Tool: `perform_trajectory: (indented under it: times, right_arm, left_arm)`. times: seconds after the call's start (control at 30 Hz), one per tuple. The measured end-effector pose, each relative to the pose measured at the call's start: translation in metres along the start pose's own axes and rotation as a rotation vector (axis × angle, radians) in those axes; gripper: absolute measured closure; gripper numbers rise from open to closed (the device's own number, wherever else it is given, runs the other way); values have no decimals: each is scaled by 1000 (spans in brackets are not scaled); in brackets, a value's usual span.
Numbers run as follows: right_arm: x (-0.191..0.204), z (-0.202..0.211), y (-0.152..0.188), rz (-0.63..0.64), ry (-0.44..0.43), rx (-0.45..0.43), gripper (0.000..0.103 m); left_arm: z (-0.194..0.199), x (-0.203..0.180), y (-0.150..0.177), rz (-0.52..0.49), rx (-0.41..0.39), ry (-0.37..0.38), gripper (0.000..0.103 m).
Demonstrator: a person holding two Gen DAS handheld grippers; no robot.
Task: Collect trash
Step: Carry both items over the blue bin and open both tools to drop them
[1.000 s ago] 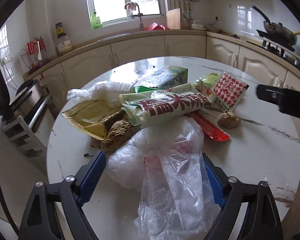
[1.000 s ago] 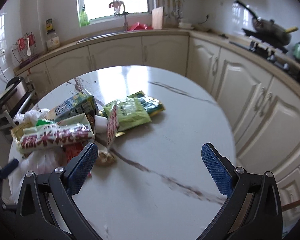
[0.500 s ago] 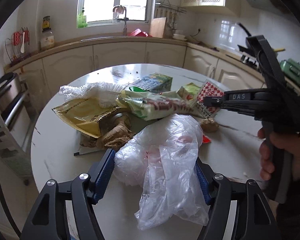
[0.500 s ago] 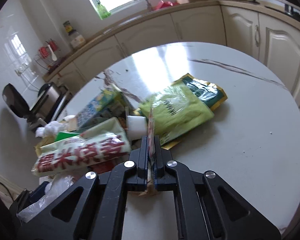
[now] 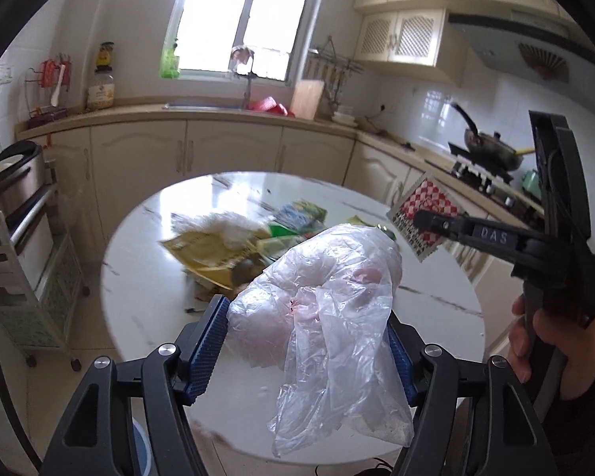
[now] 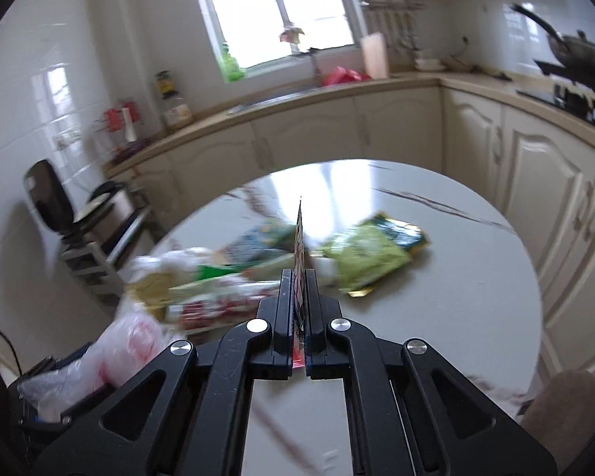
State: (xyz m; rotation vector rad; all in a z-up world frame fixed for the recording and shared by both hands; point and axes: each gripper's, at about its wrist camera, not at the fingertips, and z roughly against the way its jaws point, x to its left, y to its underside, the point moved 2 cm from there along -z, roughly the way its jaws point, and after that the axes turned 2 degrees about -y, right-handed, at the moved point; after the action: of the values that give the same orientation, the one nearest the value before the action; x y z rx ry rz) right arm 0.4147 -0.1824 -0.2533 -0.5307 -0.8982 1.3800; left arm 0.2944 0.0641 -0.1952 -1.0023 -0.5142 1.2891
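While the left tool [image 5: 309, 341] holds a crumpled clear bag [image 5: 325, 309] between its blue pads, lifted above the near edge of the round marble counter [image 5: 146, 297], the right tool [image 6: 297, 301] is clamped tight on a red-and-white checked packet [image 6: 298, 246]. From the left wrist view the packet [image 5: 424, 218] hangs flat-faced in the air at the right tool's [image 5: 420, 220] tip, clear of the counter, and a hand [image 5: 551, 341] in a dark sleeve grips that tool's handle at the right edge. From the right wrist view the packet stands edge-on, a thin upright sliver rising out of the closed jaws.

The bag bulges out past both pads and droops down in front of the left tool, with a pinkish patch showing through the plastic. In the right wrist view the bag [image 6: 111, 349] appears low at the left, with the left tool beneath it.

The remaining trash lies in a heap on the counter's middle and left: a yellow wrapper [image 5: 202, 250], a white crumpled mass [image 5: 226, 226] just behind it, a green carton [image 5: 301, 214] farther back, and a long white pack with red print [image 6: 218, 301]. A green snack bag [image 6: 373, 254] lies to the right of the heap. Much of the heap is blurred.
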Motion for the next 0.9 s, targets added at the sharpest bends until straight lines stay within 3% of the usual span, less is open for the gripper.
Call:
perform_trajectory:
  times: [0.1,0.27,0.3,0.5,0.67,0.8,0.9]
  right_arm:
    - [45,7,3,52,-79,-4,98]
    - [145,-1,22,174,-230,9,98]
    - [167,-6,29,203,-259,19,98]
    - [259,-60,89,324,-339,144,98]
    - [312,-119,146,404,-378,315,98]
    - [341,-172,189,458,-392,431,98]
    - [350,-218,216,452,-405,531,98]
  left_arm:
    - [29,27,3,26,-37,-60,36]
    - [81,96,27,78,-81,-272,36]
    - [91,119,39,101,-76,-331,36]
    - [102,216,114,239,24,-497,36]
    - [86,284,171,363,129,-561,36]
    - [53,337,217,467,241,-534,36]
    - [28,365,232,526,316,-503,35]
